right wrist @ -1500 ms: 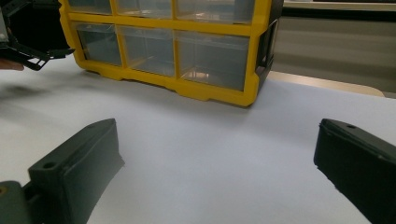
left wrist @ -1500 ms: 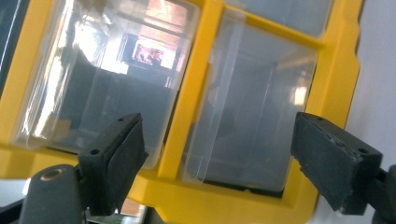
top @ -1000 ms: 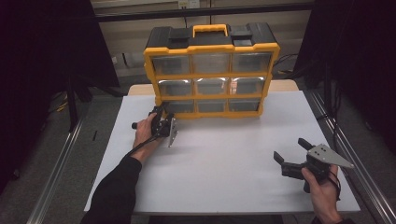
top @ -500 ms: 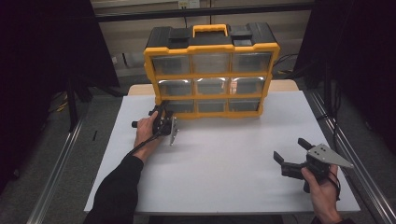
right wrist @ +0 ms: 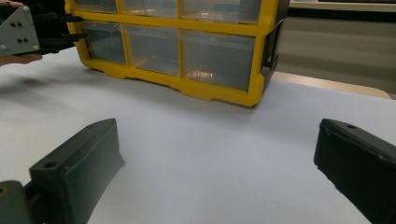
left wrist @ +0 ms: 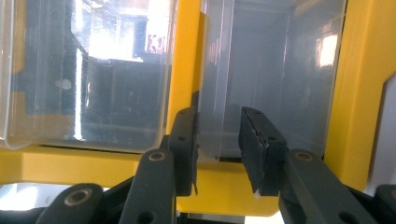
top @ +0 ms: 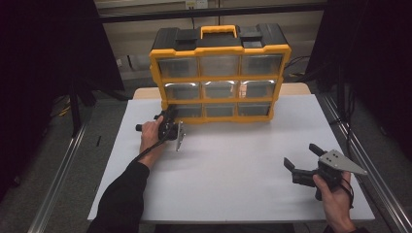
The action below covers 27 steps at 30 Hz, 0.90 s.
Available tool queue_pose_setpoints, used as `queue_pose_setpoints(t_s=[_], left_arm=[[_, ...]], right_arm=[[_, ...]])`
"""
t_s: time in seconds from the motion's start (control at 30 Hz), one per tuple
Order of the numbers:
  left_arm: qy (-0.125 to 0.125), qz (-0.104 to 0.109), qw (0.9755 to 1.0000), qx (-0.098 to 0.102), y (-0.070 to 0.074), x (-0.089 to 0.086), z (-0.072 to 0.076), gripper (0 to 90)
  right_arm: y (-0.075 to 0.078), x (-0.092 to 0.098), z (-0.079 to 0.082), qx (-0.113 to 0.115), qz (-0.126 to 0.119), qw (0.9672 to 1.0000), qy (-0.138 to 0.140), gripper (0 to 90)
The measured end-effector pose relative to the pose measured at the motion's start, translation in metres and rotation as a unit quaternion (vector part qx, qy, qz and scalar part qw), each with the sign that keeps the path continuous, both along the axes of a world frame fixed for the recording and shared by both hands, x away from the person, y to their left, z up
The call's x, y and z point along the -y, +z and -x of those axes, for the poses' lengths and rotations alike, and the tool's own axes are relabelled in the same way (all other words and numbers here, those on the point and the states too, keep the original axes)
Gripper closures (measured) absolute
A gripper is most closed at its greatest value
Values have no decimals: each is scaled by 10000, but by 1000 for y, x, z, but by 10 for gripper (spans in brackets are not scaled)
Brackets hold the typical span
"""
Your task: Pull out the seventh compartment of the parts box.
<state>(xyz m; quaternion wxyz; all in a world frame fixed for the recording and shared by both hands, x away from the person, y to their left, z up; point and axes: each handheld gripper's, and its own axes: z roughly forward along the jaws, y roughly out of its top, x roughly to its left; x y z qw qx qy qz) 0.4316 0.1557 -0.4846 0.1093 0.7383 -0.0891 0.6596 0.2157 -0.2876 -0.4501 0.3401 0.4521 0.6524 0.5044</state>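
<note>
Left gripper view looks along two black jaws of the left gripper [left wrist: 218, 149] that stand a narrow gap apart, set either side of a clear plastic tab on the front of a transparent drawer [left wrist: 271, 79]; the jaw at 9 o'clock lies against the tab's edge, while the jaw at 3 o'clock stands a little off it, so whether the tab is truly pinched cannot be told. Yellow frame bars of the drawer cabinet [left wrist: 184, 60] run up at 12 o'clock between this drawer and its neighbour [left wrist: 88, 74]. In the high view, the left gripper [top: 170, 127] sits at the cabinet's lower left corner, at about 10 o'clock on the white table [top: 228, 170], held by the left hand [top: 149, 136] in a dark sleeve. The cabinet [top: 221, 73] stands upright at 12 o'clock on the table, yellow and black, three rows of three clear drawers, an orange handle on top. The right gripper [top: 305, 162] rests low at 4 o'clock, well apart from the cabinet, held by the right hand [top: 335, 196]; its jaws are spread wide and touch nothing, as the right gripper view [right wrist: 219, 163] confirms with bare table between them. No brand, label or writing can be read anywhere.
</note>
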Motion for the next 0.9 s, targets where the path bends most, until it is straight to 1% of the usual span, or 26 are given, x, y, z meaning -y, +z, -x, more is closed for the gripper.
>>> queue_pose_setpoints(t_s=[0.03, 0.07, 0.1, 0.13, 0.17, 0.2, 0.23, 0.27, 0.3, 0.33, 0.37, 0.4, 0.43, 0.5, 0.53, 0.7, 0.73, 0.77, 0.8, 0.83, 0.87, 0.9], left_arm=[[-32, -91, 10000, 15, 1, 1, 0, 674], [-89, 66, 9999, 14, 0, 0, -1, 690], [-16, 56, 10000, 25, 1, -1, 0, 704], [-41, 62, 10000, 18, 2, -1, -1, 718], [-65, 33, 9999, 94, 3, -1, -1, 729], [-41, 155, 9999, 50, 1, -2, 0, 743], [-83, 182, 9998, 61, 2, -1, -1, 761], [-86, 84, 9999, 20, 3, 0, -1, 766], [-22, -8, 9999, 128, 4, 0, 0, 767], [-85, 98, 9998, 127, 2, 0, -1, 768], [25, -16, 9999, 136, 4, 0, 0, 770], [-13, -2, 9999, 147, 4, 0, 0, 771], [49, -1, 9999, 102, 3, 0, 1, 773], [48, 13, 10000, 83, 3, 0, 1, 775], [-3, -38, 9999, 115, 4, 0, 0, 775], [12, -10, 9999, 130, 4, 0, 0, 776], [81, 48, 9999, 62, 3, 0, 1, 777], [-15, 27, 9999, 138, 4, 0, 0, 778], [-8, -70, 10000, -2, 4, 0, 0, 778], [7, -85, 10000, -11, 5, 0, 0, 780], [24, -38, 10000, 50, 4, 0, 1, 781], [-13, -28, 9999, 96, 5, 1, 1, 782]], right_arm=[[0, 0, 0, -7, -7, 10000, 1, 2], [0, 0, 0, -16, -21, 10000, -3, 2], [0, 0, 0, -12, -33, 10000, -13, 2], [0, 0, 0, -10, -34, 10000, -17, 2], [0, 0, 0, -5, -26, 10000, -18, 2], [0, 0, 0, -5, -26, 10000, -12, 2], [0, 0, 0, -2, -13, 10000, 0, 2], [0, 0, 0, 13, 1, 10000, 7, 2], [0, 0, 0, 11, 7, 10000, 21, 2], [0, 0, 0, 14, 3, 10000, 6, 2], [0, 0, 0, 9, 0, 10000, 19, 2], [0, 0, 0, 16, 7, 10000, 20, 2], [0, 0, 0, 17, 0, 10000, 11, 2], [0, 0, 0, 8, -9, 10000, 1, 2], [0, 0, 0, 7, -14, 10000, 6, 2], [0, 0, 0, 6, -34, 10000, 2, 2], [0, 0, 0, 3, -32, 10000, -1, 2], [0, 0, 0, -5, -34, 10000, 8, 2], [0, 0, 0, 3, -34, 10000, -7, 1], [0, 0, 0, 1, -32, 10000, -5, 2], [0, 0, 0, 3, -31, 10000, -6, 2], [0, 0, 0, -5, -32, 10000, 4, 2]])
